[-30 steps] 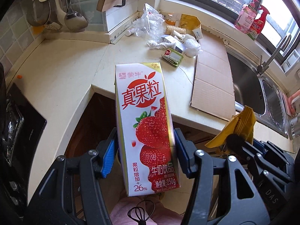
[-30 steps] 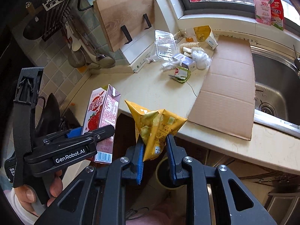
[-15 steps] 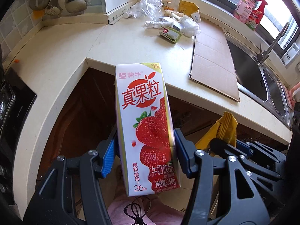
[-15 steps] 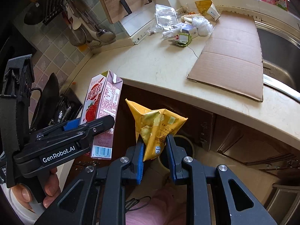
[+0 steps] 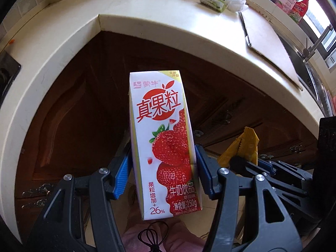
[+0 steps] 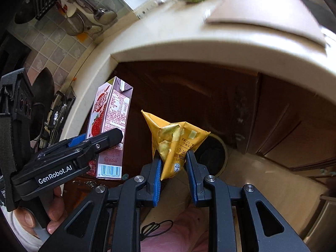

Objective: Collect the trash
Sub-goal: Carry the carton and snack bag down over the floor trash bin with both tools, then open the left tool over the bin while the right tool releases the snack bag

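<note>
Round bin mouth (image 6: pixel 212 153) at centre right of the right view, just beyond the yellow wrapper (image 6: pixel 175 145) clamped in the right gripper (image 6: pixel 173 175); left gripper (image 5: pixel 162 173) clamped on an upright milk carton (image 5: pixel 163 138), farther left.

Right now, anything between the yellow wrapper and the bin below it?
Nothing visible. The yellow snack wrapper, clamped in the right hand-held gripper, hangs in front of the round trash bin on the floor under the counter. The strawberry milk carton sits off to the side.
</note>
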Available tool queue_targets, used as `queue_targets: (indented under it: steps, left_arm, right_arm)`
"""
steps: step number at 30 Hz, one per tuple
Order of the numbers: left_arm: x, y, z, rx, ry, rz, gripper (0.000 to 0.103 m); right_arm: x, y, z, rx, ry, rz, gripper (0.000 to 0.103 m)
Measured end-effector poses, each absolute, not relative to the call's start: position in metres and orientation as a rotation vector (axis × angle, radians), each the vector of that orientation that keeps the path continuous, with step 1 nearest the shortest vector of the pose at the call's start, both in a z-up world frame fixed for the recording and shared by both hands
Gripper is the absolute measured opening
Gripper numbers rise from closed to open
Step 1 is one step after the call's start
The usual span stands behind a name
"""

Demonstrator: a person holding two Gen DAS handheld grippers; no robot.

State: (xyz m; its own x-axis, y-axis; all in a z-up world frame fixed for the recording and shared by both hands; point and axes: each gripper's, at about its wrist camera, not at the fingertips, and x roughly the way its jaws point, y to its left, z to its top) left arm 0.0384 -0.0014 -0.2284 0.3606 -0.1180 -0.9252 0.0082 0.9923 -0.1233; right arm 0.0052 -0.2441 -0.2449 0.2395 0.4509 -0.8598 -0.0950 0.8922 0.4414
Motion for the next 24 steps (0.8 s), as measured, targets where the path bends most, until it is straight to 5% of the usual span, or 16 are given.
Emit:
queue_targets:
  steps: [16,24]
  left_arm:
    - [0.086,0.042,-0.465,-0.131,1.283,-0.106,0.055]
    - [0.11,0.068,-0.541,-0.109,1.306,-0.071,0.085]
  right_arm:
    - [0.045,-0.204,-0.521,0.263,1.404,0.331,0.023]
    - [0.066,-0.158,-0.638,0.137,1.433,0.319,0.054]
